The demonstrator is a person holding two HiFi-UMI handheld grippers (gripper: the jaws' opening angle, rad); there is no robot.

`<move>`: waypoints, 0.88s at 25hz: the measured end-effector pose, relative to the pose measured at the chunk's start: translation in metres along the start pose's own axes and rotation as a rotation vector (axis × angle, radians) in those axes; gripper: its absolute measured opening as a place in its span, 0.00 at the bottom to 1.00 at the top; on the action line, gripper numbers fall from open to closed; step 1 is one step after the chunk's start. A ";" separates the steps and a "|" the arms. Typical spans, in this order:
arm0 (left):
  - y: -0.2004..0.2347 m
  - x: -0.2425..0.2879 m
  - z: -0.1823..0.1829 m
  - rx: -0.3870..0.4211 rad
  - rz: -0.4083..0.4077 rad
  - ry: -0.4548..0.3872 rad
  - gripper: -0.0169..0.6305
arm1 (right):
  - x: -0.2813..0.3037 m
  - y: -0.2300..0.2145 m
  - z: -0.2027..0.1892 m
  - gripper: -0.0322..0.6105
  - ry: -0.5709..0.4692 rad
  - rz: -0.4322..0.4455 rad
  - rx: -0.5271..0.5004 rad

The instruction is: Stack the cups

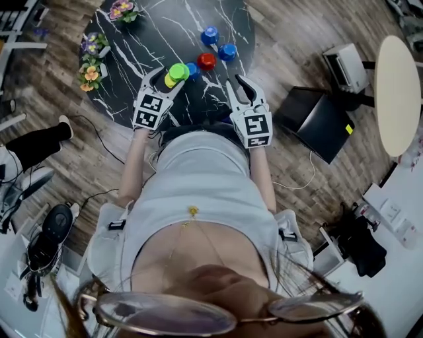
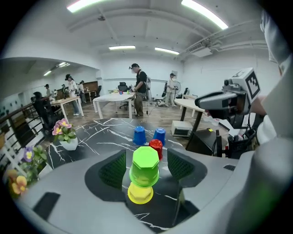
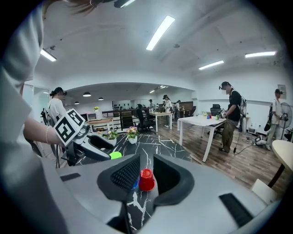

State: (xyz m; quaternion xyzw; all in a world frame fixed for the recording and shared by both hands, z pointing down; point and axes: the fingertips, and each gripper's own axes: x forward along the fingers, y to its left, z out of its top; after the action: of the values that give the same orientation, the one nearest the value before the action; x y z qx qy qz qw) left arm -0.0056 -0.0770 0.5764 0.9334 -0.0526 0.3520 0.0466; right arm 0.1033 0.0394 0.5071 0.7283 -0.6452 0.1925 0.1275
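Observation:
On the black marble table (image 1: 145, 39), a green cup (image 1: 178, 70) sits upside down on a yellow cup (image 1: 170, 81). My left gripper (image 1: 173, 74) stands around this pair. In the left gripper view the green cup (image 2: 145, 167) and the yellow cup (image 2: 140, 193) are between the open jaws, with a gap to each pad. Beyond them are a red cup (image 2: 156, 147) and two blue cups (image 2: 139, 135) (image 2: 159, 135). A third blue cup (image 1: 192, 69) is beside the green one. My right gripper (image 1: 241, 84) is open and empty, facing the red cup (image 3: 146, 179).
Three small flower pots (image 1: 94, 45) (image 1: 122, 10) (image 1: 89, 76) line the table's left rim. A black box (image 1: 317, 122) and a white device (image 1: 345, 66) lie on the wooden floor to the right, near a pale round table (image 1: 396, 92). Cables trail at left.

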 end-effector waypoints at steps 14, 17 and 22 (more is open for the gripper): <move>-0.011 -0.055 0.031 -0.139 0.139 -0.240 0.35 | 0.029 -0.017 -0.007 0.19 0.034 0.057 -0.101; -0.014 -0.064 0.037 -0.153 0.173 -0.282 0.21 | 0.035 -0.024 -0.008 0.19 0.044 0.066 -0.112; -0.022 -0.071 0.040 -0.180 0.209 -0.312 0.09 | 0.047 -0.041 -0.015 0.19 0.077 0.058 -0.126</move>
State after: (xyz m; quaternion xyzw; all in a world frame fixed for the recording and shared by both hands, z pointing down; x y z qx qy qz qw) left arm -0.0298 -0.0555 0.4982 0.9581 -0.1869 0.2000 0.0844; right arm 0.1464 0.0095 0.5439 0.6920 -0.6714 0.1827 0.1921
